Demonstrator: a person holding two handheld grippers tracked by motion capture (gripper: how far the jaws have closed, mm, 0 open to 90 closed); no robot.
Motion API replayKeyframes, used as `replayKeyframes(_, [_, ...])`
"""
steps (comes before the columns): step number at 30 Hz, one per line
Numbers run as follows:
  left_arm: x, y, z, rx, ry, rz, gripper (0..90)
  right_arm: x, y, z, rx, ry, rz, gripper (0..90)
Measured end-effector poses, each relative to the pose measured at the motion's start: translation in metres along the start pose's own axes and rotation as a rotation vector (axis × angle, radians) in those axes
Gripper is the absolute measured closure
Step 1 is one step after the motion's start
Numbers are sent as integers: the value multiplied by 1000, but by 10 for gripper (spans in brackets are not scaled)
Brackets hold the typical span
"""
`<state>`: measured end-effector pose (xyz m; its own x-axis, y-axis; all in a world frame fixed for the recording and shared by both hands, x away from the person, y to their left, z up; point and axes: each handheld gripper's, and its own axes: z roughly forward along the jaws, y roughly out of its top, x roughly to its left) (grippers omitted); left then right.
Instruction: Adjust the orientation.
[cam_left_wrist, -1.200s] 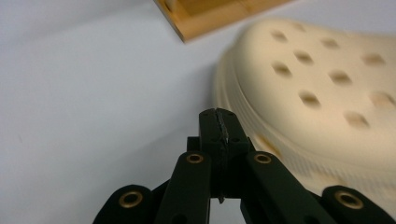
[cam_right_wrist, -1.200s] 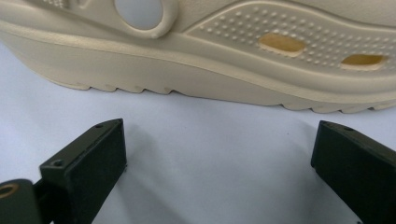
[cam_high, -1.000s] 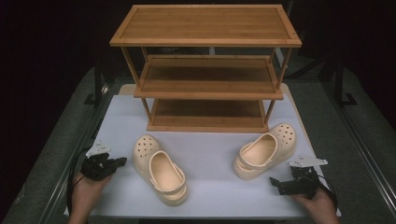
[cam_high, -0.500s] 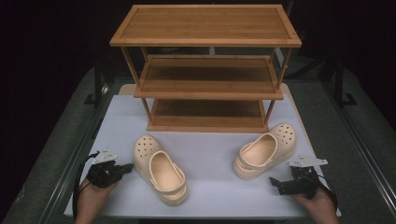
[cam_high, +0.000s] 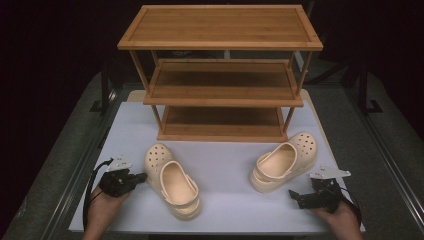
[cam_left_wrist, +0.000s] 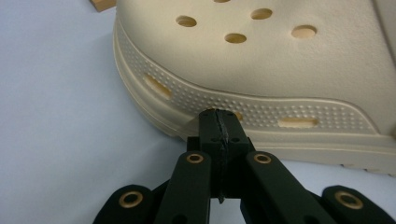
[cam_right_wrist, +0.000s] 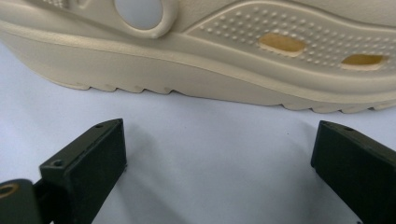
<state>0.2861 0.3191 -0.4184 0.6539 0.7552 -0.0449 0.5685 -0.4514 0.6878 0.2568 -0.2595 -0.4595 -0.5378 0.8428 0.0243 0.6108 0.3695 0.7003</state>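
Rack: a wooden three-shelf rack (cam_high: 222, 75) is standing at the far side of the white table (cam_high: 225, 207).
Left clog (cam_high: 172, 180): lying near left, toe pointing far.
Right clog (cam_high: 284, 161): lying near right.
Left gripper (cam_high: 140, 177): jaws being pressed together, empty, tips just beside the left clog's sole.
Right gripper (cam_high: 294, 196): jaws being held wide apart, empty, near the right clog's sole.

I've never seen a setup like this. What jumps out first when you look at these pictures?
A three-tier wooden shoe rack stands at the back of the white table, every shelf bare. In front of it lie two cream clogs: the left clog and the right clog. A person's hands hold black tools near them: the left gripper, jaws shut, tip at the left clog's side, and the right gripper, jaws open, just short of the right clog.
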Motion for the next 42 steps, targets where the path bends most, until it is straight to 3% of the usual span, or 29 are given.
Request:
replayKeyframes(12, [2,22,18,23,-18,25,900,0,0,0,-1,0,-2,30])
replayKeyframes(29, [-9,67,60,49,-26,87,900,0,0,0,-1,0,0,30])
replayKeyframes(32, [-9,71,67,39,-46,77,900,0,0,0,-2,0,0,30])
replayKeyframes(38, [-13,77,72,48,-31,95,900,0,0,0,-2,0,-1,30])
replayKeyframes(42, [-9,75,68,45,-58,81,900,0,0,0,-2,0,0,30])
